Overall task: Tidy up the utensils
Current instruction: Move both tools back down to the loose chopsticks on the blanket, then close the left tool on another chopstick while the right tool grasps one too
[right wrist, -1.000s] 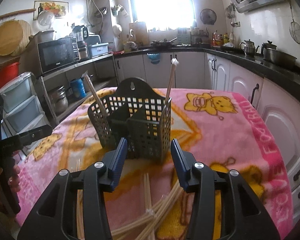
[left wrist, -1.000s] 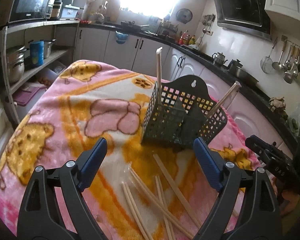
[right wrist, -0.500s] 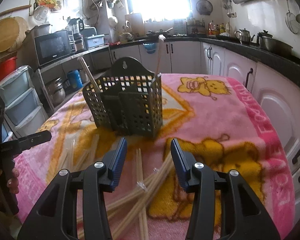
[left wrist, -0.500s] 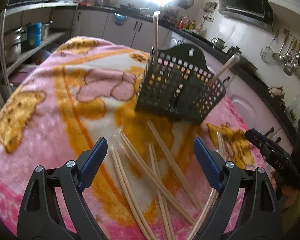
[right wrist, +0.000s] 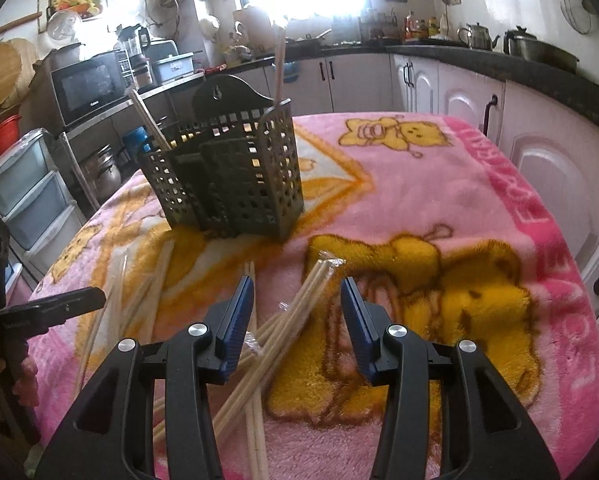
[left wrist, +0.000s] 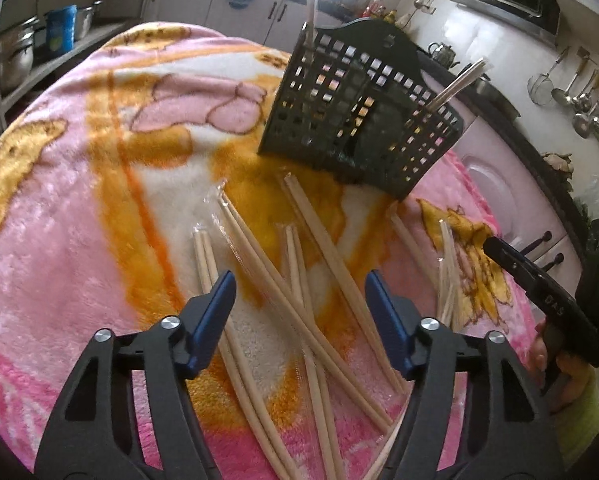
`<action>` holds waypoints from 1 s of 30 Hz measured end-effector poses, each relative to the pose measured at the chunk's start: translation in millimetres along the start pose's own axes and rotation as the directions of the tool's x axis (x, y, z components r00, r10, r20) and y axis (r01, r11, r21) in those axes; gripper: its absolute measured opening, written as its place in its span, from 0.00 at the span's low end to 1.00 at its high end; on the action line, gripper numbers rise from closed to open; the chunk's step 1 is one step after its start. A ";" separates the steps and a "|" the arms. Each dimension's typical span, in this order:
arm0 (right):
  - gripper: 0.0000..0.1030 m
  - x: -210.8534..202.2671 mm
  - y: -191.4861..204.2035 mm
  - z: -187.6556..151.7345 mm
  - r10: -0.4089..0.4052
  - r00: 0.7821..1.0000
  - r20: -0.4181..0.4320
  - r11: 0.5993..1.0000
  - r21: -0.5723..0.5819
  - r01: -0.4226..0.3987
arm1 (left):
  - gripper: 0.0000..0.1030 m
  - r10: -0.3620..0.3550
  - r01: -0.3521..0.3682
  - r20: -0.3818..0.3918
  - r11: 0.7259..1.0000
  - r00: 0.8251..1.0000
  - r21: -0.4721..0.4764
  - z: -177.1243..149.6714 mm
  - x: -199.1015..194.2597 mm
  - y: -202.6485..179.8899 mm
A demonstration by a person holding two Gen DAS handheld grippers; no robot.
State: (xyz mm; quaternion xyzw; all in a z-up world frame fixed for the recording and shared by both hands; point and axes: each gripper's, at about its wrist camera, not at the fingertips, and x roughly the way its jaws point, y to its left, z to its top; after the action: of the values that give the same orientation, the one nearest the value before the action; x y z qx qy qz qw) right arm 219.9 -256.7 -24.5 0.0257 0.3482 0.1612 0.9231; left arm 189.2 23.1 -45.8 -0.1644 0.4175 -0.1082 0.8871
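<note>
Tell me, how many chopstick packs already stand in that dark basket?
2: one chopstick pack upright at the far right corner of the basket, another pack leaning out at its left end. Shorter ones inside could be hidden.

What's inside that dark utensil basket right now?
Two wrapped chopstick pairs stand in the basket, one leaning at its left end, one upright at its right. Their lower ends and the basket's bottom are hidden behind its walls.

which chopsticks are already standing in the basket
Two wrapped pairs: one upright at a corner of the basket, one leaning at the opposite end. The rest lie flat on the blanket.
</note>
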 end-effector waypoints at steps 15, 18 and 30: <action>0.42 54.6 -33.4 9.6 0.032 0.986 -0.165 0.994 0.111 -0.013 | 0.54 0.024 -0.029 -0.060 0.996 0.998 -0.086 24.2 31.8 10.8; 0.41 66.3 -40.7 13.5 0.060 0.978 -0.198 0.986 0.161 -0.028 | 0.54 0.023 -0.029 -0.062 0.994 0.998 -0.104 33.8 35.3 14.7; 0.22 87.9 -46.7 30.1 0.120 0.966 -0.228 0.972 0.226 -0.067 | 0.43 0.049 -0.058 -0.063 0.987 0.997 -0.149 56.4 44.6 27.9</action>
State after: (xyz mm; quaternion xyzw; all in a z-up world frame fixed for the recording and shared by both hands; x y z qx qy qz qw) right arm 314.6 -271.2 -65.0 0.1230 0.4710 0.1679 0.8572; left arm 262.5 45.5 -54.1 -0.2167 0.4548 -0.0574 0.8619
